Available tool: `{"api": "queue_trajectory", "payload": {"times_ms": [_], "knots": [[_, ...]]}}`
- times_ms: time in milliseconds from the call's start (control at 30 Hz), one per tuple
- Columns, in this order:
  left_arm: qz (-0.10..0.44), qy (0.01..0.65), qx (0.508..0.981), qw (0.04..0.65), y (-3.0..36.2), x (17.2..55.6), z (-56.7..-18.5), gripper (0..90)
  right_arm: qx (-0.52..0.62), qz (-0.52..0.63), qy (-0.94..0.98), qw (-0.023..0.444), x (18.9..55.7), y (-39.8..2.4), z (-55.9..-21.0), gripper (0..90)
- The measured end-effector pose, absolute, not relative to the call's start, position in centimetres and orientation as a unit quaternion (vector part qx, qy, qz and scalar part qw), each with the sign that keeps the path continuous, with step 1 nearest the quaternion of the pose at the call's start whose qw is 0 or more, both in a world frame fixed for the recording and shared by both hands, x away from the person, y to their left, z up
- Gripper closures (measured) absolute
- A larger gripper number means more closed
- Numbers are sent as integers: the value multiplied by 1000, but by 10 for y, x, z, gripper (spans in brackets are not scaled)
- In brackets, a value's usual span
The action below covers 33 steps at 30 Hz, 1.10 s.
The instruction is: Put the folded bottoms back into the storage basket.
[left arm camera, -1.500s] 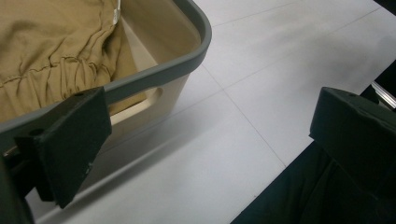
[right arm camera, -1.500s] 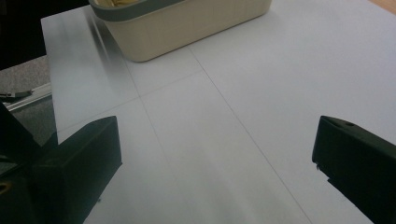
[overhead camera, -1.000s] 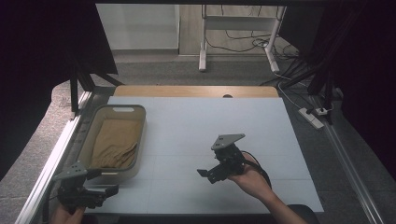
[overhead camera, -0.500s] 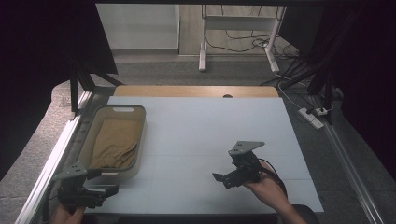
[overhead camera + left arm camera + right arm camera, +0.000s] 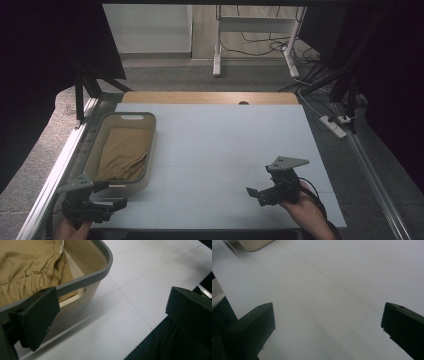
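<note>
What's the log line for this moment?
left tool: open, by bin | right tool: open, empty | tan cloth: in bin

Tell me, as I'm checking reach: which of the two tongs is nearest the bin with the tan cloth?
The left tongs, at the table's near-left corner right beside the bin; the right tongs sit across bare table.

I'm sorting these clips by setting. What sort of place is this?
Probably a lab or recording workspace, not a home: a bare white table hemmed by dark curtains, a power strip and loose cables on the floor, and a bin of tan cloth.
</note>
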<state>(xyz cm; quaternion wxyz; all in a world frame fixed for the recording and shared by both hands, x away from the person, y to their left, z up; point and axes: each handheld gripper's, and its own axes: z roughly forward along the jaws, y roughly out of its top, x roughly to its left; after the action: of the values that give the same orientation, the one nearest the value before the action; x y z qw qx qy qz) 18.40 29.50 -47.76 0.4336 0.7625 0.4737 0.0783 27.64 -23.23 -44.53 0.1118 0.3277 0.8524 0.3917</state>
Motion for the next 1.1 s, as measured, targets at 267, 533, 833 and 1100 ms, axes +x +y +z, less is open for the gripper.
{"api": "queue_trajectory", "payload": {"times_ms": [267, 533, 833, 1100], "knots": [[77, 475, 762, 434, 295, 184, -478, 1, 353, 388, 843, 120, 267, -259, -449, 0], [77, 476, 760, 436, 295, 185, -478, 0, 370, 392, 832, 132, 262, -277, -447, 0], [77, 477, 758, 439, 296, 185, -477, 0, 393, 397, 818, 135, 254, -296, -444, 0], [79, 478, 758, 436, 295, 186, -477, 1, 408, 393, 811, 148, 247, -306, -441, 0]]}}
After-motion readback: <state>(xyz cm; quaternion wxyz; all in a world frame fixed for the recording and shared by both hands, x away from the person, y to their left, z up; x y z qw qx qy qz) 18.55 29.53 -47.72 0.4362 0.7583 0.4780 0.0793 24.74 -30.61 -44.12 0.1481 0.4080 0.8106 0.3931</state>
